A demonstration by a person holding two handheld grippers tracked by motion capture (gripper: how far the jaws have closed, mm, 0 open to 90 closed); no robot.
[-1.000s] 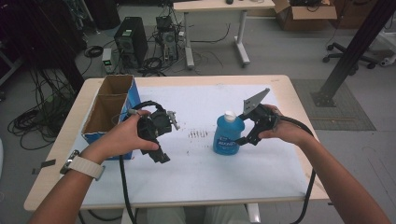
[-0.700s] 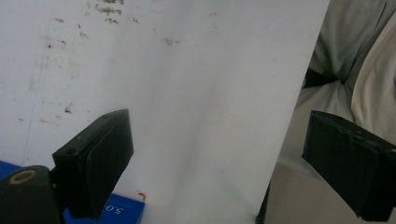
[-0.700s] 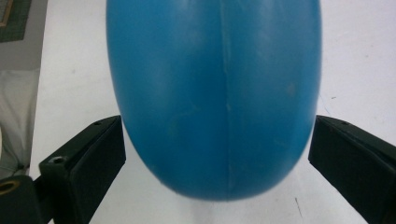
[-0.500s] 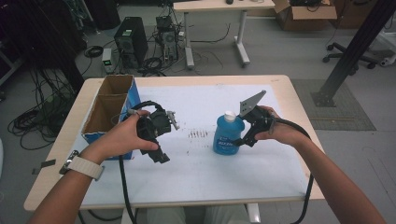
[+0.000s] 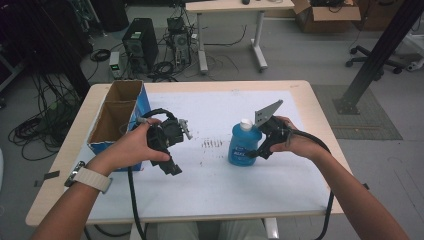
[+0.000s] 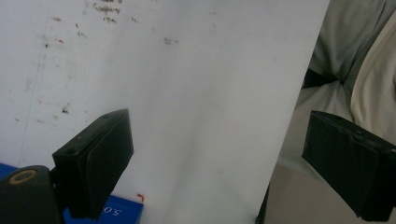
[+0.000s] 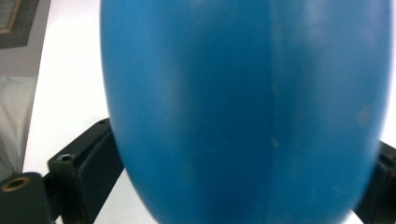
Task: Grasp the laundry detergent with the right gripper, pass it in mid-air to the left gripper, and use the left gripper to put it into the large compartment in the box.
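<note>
A blue bottle point(image 5: 241, 147) with a white cap stands upright on the white sheet at the table's middle right. My right gripper point(image 5: 249, 153) reaches it from the right with a jaw on each side. Its jaws have just been closing. In the right gripper view the bottle point(image 7: 243, 107) bulges between the two black pads, which sit against its sides. My left gripper point(image 5: 172, 167) is held above the sheet at the left, pointing down toward the near edge. It is open with nothing between its jaws point(image 6: 219, 158).
An open cardboard box point(image 5: 117, 120) with a blue side stands at the table's left edge, close behind the left hand. The white sheet point(image 5: 215, 180) has small dark marks near its middle. Cables trail from both grippers over the near edge.
The right hand has shifted slightly at the bottle, and its grey plate has tipped a little. The bottle still stands in the same spot. The left hand has kept still.
</note>
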